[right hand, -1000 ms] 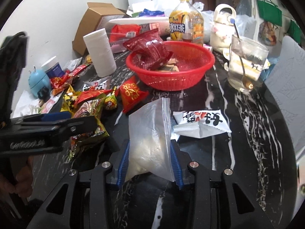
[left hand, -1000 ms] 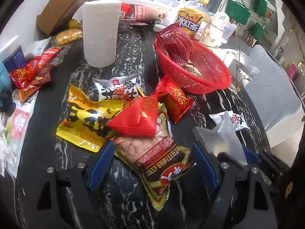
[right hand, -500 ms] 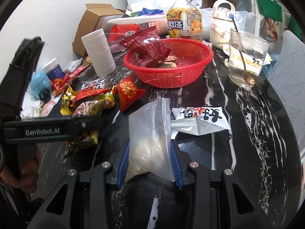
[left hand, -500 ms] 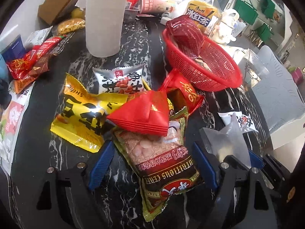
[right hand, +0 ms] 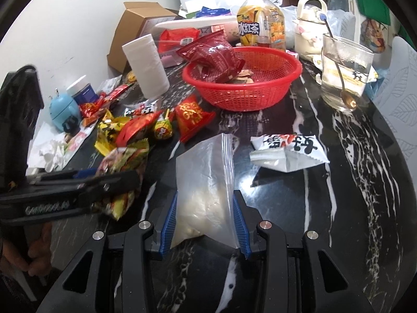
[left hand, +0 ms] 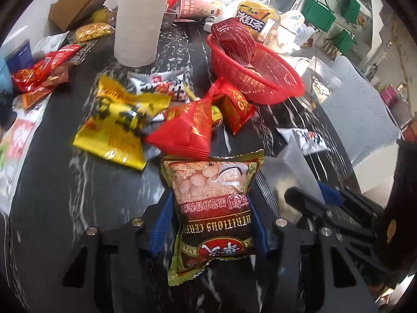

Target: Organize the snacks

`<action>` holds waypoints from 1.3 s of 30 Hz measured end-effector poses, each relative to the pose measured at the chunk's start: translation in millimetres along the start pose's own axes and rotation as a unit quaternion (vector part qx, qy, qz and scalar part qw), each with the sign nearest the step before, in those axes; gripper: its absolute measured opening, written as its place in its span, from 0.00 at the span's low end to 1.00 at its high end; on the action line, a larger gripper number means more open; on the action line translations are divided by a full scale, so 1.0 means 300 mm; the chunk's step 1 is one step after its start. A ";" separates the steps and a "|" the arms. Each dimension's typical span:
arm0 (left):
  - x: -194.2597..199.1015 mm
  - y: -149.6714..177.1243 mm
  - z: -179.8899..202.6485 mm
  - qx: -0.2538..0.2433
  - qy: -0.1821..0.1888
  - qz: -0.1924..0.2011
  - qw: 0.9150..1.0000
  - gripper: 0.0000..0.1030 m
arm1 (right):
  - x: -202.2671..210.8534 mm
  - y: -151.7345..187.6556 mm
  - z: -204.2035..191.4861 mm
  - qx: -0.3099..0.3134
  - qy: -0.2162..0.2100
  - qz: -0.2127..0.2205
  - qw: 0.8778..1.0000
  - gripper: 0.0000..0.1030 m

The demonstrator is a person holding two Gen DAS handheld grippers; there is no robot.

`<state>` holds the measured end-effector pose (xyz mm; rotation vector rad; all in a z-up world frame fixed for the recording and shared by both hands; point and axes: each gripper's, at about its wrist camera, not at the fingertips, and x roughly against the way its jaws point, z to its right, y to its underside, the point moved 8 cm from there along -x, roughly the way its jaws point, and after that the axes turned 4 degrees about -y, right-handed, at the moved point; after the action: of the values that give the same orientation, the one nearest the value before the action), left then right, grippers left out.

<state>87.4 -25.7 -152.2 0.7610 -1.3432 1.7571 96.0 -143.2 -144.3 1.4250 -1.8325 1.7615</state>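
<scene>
A brown and gold cereal packet (left hand: 211,190) stands between the blue pads of my left gripper (left hand: 211,224), whose jaws are closing and pressing its sides in. Just beyond it lie a red triangular packet (left hand: 187,133) and a yellow packet (left hand: 117,122) on the black marble table (left hand: 52,195). My right gripper (right hand: 204,221) is shut on a clear zip bag (right hand: 206,177) that stands upright. The red basket (right hand: 242,83) sits farther back with a dark red packet (right hand: 211,57) in it. A white packet (right hand: 286,151) lies right of the bag.
A paper roll (left hand: 138,23) stands left of the basket, with a cardboard box (right hand: 135,31) behind it. An iced tea bottle (right hand: 260,26) and a glass with a spoon (right hand: 344,73) stand at the back right. More red sachets (left hand: 39,75) lie at the far left.
The left jaws have come in from wide apart onto the cereal packet, which has slid out from under the red triangular packet. The right gripper and its bag have kept still.
</scene>
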 end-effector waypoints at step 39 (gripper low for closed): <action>0.092 0.116 -0.053 -0.045 0.017 0.020 0.999 0.49 | -0.015 0.111 -0.182 0.066 -0.005 -0.032 0.997 0.37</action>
<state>43.4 -8.9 -150.8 0.6558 -1.4141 1.7200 49.3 -100.5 -154.9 1.5241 -1.6834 1.8784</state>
